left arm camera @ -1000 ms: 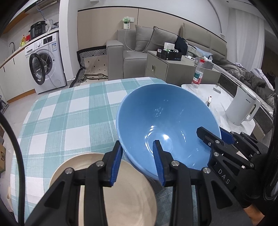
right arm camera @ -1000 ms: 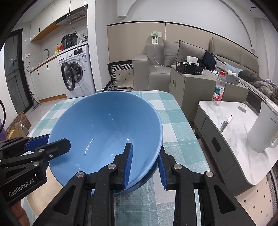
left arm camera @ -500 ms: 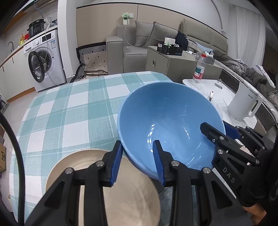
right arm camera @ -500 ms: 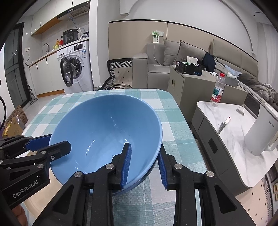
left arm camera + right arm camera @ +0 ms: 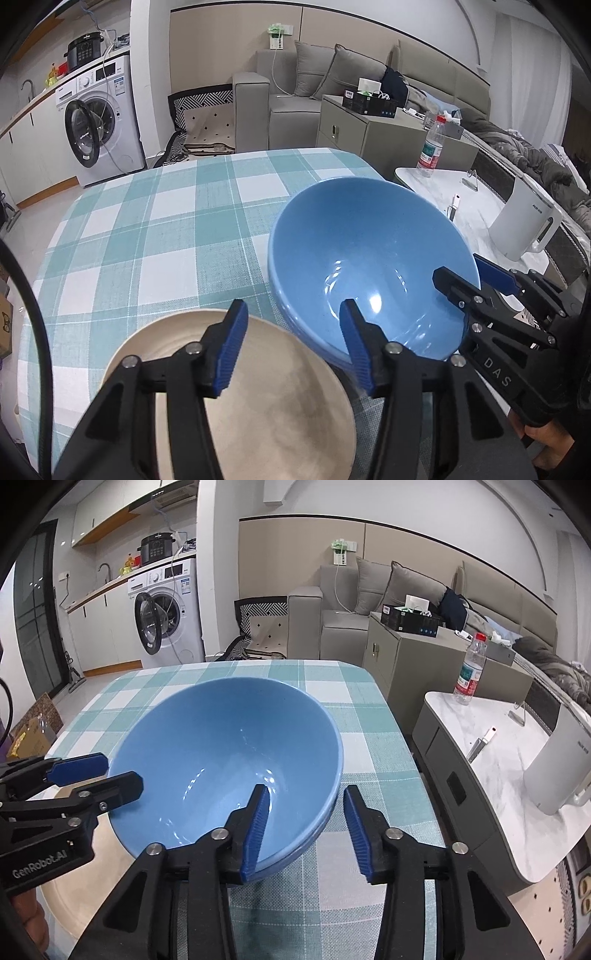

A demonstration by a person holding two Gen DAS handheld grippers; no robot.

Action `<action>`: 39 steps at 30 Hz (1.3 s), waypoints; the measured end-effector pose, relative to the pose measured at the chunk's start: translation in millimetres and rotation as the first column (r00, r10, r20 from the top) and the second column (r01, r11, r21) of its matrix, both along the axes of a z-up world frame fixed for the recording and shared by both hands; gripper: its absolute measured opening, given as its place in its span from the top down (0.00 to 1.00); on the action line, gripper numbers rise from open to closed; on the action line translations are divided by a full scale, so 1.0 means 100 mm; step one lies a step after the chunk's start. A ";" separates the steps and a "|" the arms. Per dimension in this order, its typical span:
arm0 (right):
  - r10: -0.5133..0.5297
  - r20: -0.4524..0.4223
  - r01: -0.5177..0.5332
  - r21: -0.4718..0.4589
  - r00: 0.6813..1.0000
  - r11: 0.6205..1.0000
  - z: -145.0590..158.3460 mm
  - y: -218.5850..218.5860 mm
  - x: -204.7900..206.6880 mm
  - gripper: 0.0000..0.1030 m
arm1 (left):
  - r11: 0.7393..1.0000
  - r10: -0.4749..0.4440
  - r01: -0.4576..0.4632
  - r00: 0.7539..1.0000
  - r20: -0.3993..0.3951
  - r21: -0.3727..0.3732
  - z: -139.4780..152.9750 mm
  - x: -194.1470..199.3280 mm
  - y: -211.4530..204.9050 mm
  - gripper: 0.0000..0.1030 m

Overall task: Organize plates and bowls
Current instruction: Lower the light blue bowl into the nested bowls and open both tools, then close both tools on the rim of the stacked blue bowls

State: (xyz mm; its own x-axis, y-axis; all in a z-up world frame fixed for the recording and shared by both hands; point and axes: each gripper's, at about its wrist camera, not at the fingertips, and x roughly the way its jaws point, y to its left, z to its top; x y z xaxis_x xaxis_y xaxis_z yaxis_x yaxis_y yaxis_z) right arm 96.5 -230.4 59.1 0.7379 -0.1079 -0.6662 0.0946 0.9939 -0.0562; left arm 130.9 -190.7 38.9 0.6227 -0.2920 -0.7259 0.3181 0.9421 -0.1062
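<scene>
Blue glazed ceramic, a wide deep bowl [image 5: 373, 266] sits on the table with the teal and white checked cloth [image 5: 147, 236], near the table's corner at 3 o'clock in the left wrist view; a second blue rim shows just under it, so it seems nested in another bowl of the same kind. At 7 o'clock from it, touching or just overlapped by its edge, lies a round beige stoneware plate [image 5: 258, 398].

The left gripper [image 5: 293, 343] straddles the bowl's near rim at 6 o'clock: its jaws have just been opening and now stand apart, one blue pad [image 5: 354, 343] inside the bowl, the other over the plate, neither pressing on the wall. The right gripper [image 5: 304, 825] straddles the rim toward 4 o'clock in its own view; its jaws have likewise just been opening, one pad inside the bowl, the other outside over the cloth, with a clear gap to the rim. Neither gripper has hold of anything.

A white electric kettle [image 5: 557, 764] and a clear plastic water bottle [image 5: 471, 670] stand on the marble-topped side table [image 5: 495, 760] at 3 o'clock.
</scene>
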 end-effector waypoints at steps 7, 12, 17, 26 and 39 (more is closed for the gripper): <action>-0.012 0.051 0.006 0.111 0.999 0.994 0.11 -0.24 -0.07 0.17 | 1.000 0.010 -0.009 1.000 0.011 -0.019 0.08 0.06 0.13 0.43; -0.021 0.050 0.013 0.166 0.999 0.986 0.13 -0.41 -0.08 0.03 | 0.999 0.011 -0.010 0.999 0.033 -0.043 0.12 0.09 0.20 0.09; -0.023 0.051 0.011 0.215 0.998 0.977 0.11 -0.53 -0.09 0.01 | 0.999 -0.022 0.023 0.999 0.038 -0.041 0.12 0.15 0.19 0.00; 0.021 0.051 -0.033 0.239 0.998 0.970 0.02 -0.55 -0.08 0.00 | 0.996 -0.013 0.015 1.000 0.024 -0.086 0.05 0.27 0.23 0.00; 0.068 0.025 -0.072 0.342 0.997 0.937 -0.25 -0.57 0.03 0.00 | 0.997 -0.027 0.025 0.999 -0.032 -0.071 -0.10 0.37 0.15 0.00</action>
